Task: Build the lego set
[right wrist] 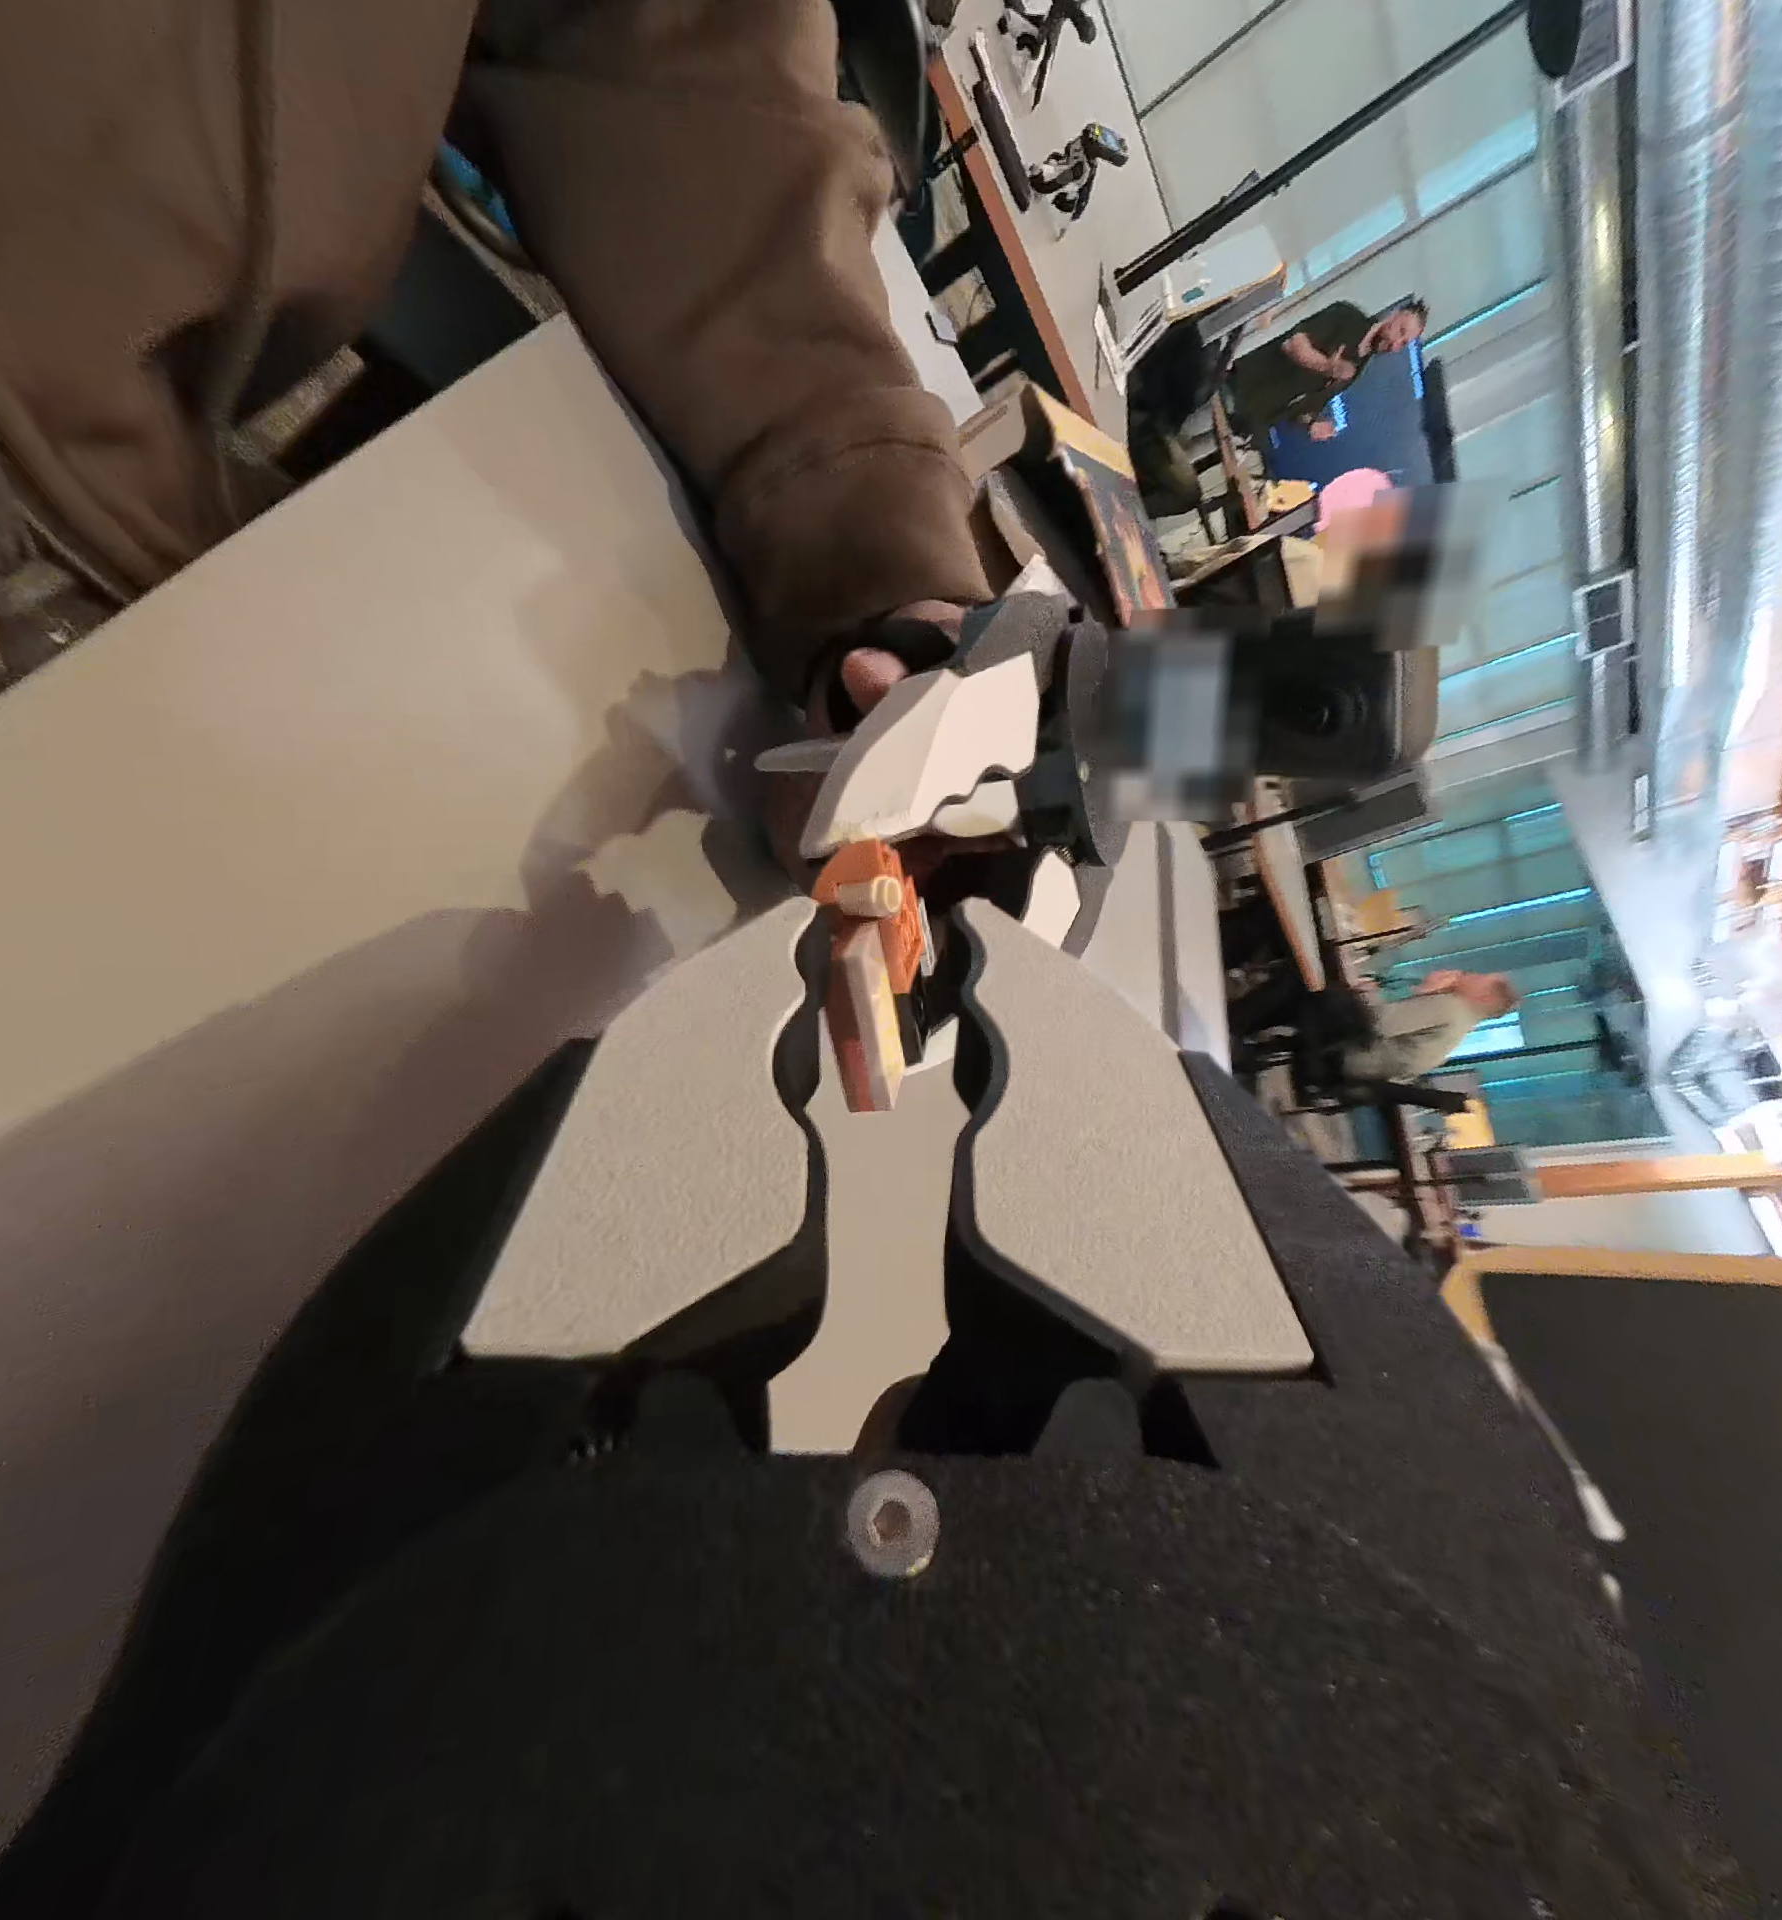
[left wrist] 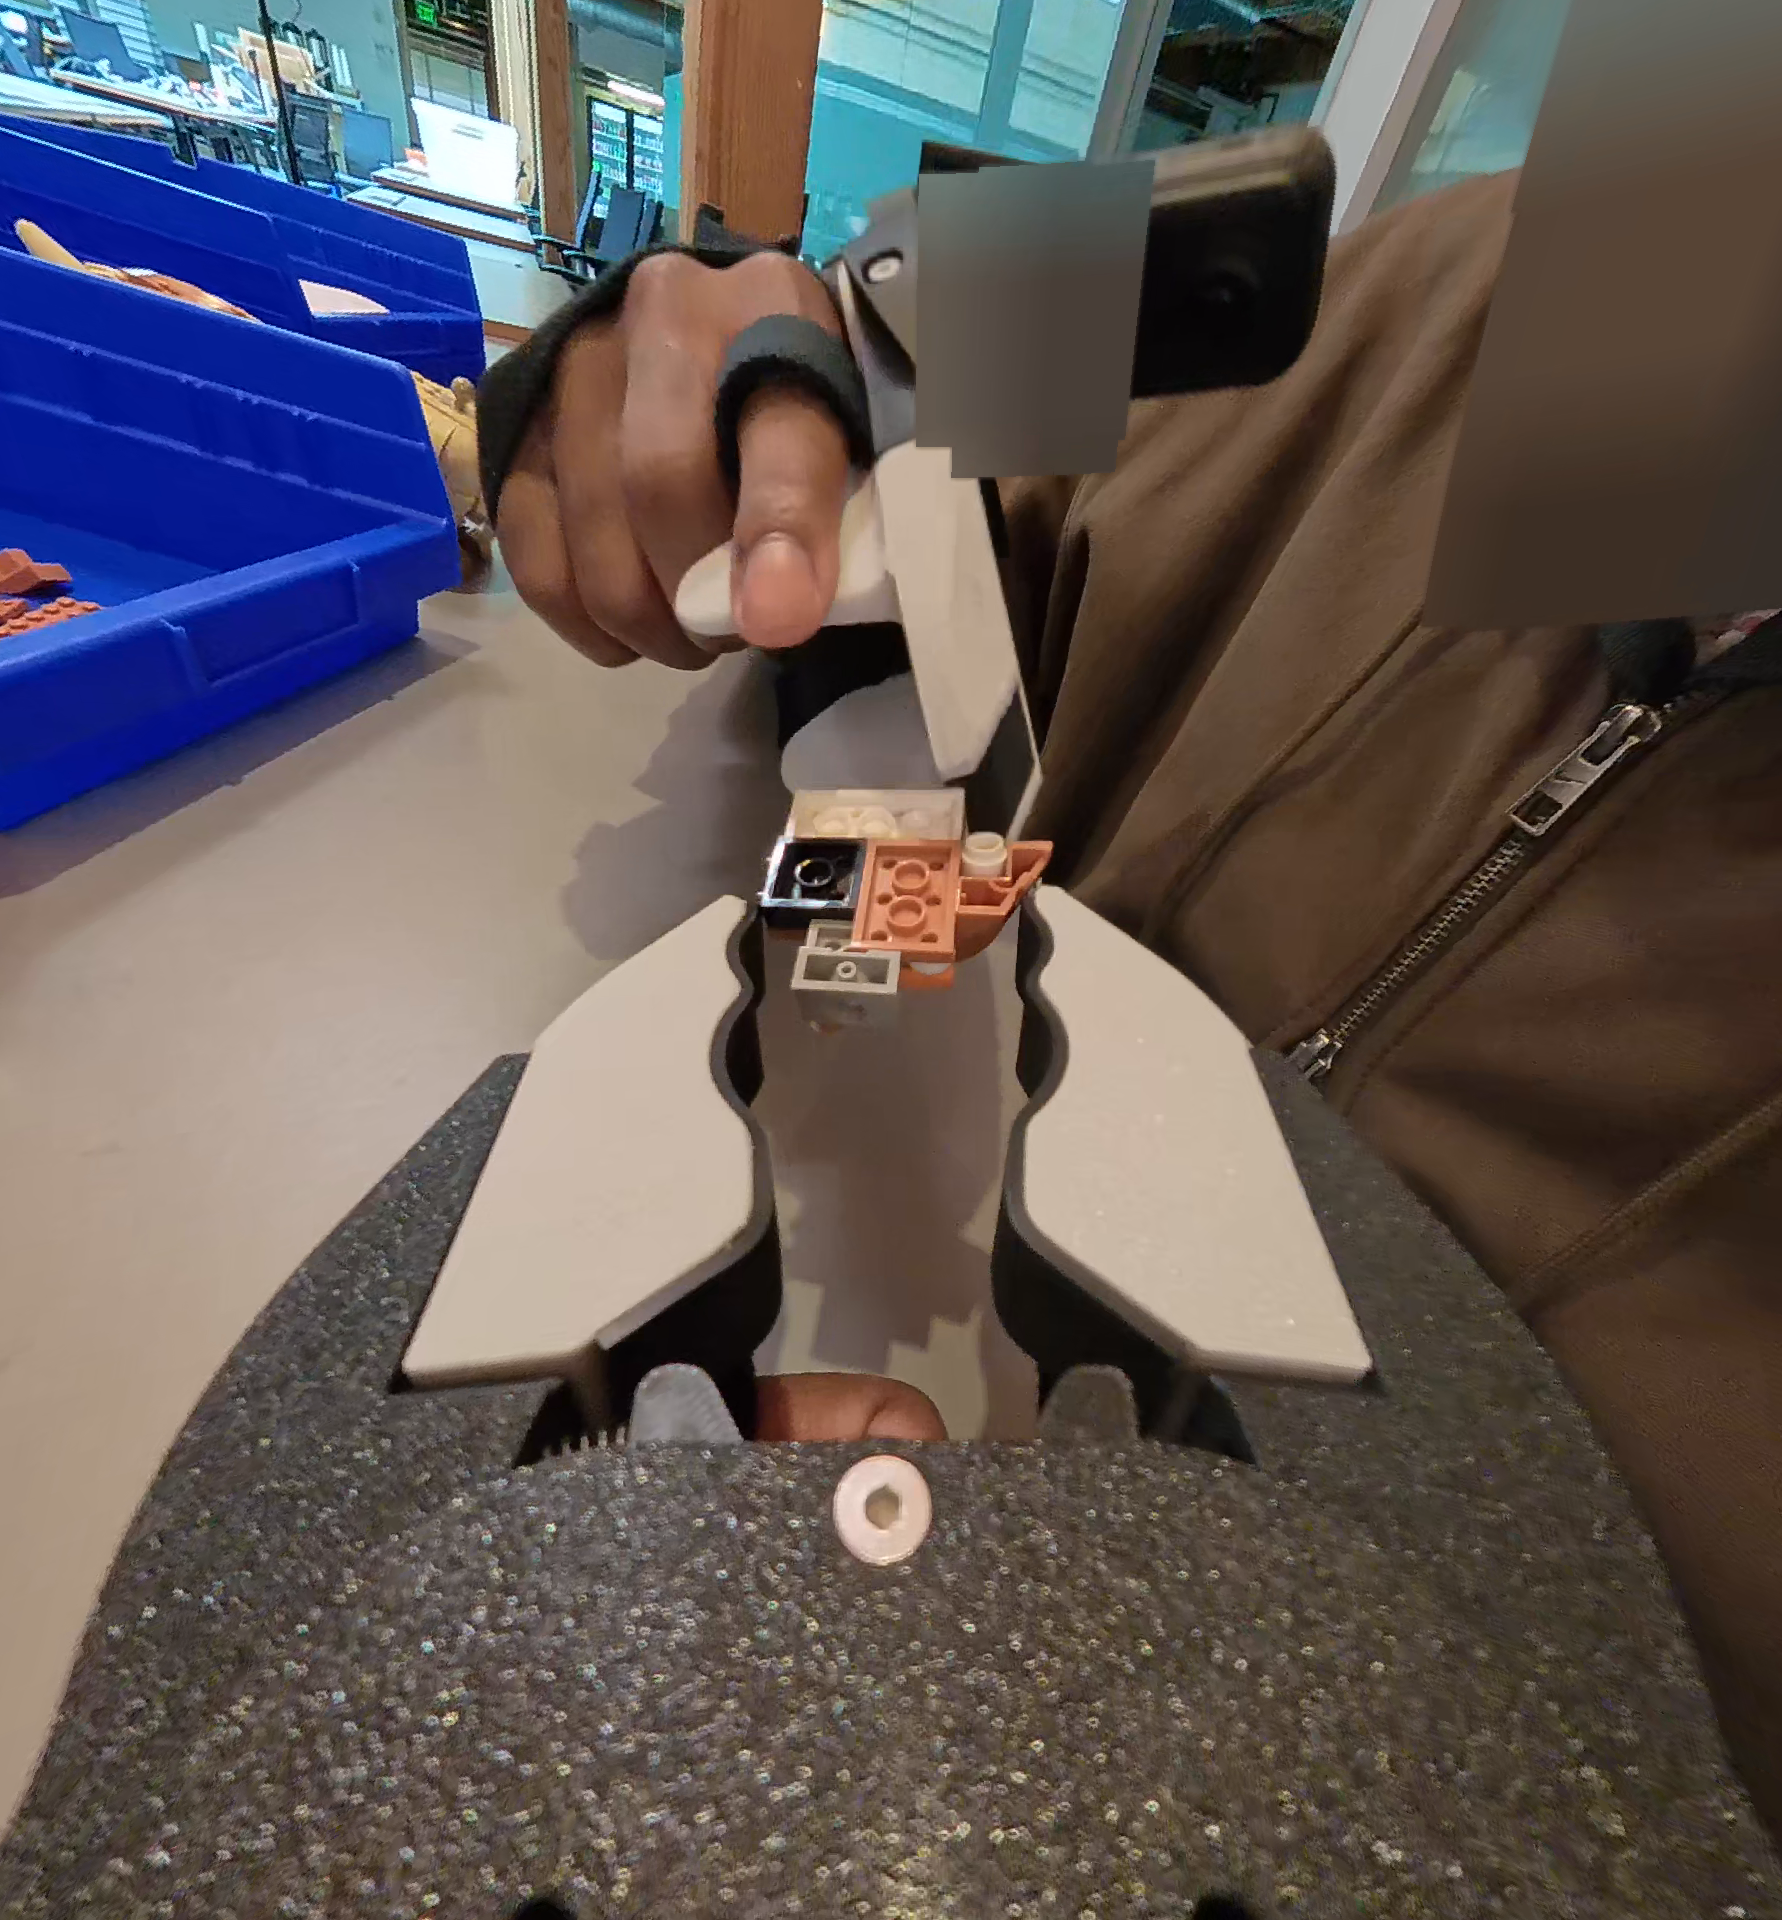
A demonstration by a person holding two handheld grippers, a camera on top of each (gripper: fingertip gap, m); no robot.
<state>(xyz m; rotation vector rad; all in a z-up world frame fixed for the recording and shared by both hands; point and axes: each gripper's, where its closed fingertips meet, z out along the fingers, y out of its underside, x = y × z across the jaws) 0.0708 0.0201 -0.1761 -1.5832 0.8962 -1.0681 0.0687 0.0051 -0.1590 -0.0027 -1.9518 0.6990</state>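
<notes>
A small lego assembly (left wrist: 892, 894) of white, black, orange and grey pieces hangs in the air above the pale table (left wrist: 243, 1039). My left gripper (left wrist: 892, 909) has a fingertip against each side of it, at the black piece and at the orange slope piece. My right gripper (left wrist: 970, 769) comes down from above in a person's hand and is shut on the white top piece. In the right wrist view the assembly (right wrist: 871, 1003) shows edge-on between the right gripper's (right wrist: 887, 920) fingers. The left gripper's finger (right wrist: 918, 758) lies on the orange end.
Several blue bins (left wrist: 191, 582) stand at the left; the nearest holds loose orange pieces (left wrist: 14, 597). The holder's brown zipped jacket (left wrist: 1438, 831) fills the right. The table's near edge (right wrist: 367, 436) runs by the jacket. People sit at desks far behind (right wrist: 1417, 1023). Only a small space, under 4 cm, lies between the two pairs of fingers.
</notes>
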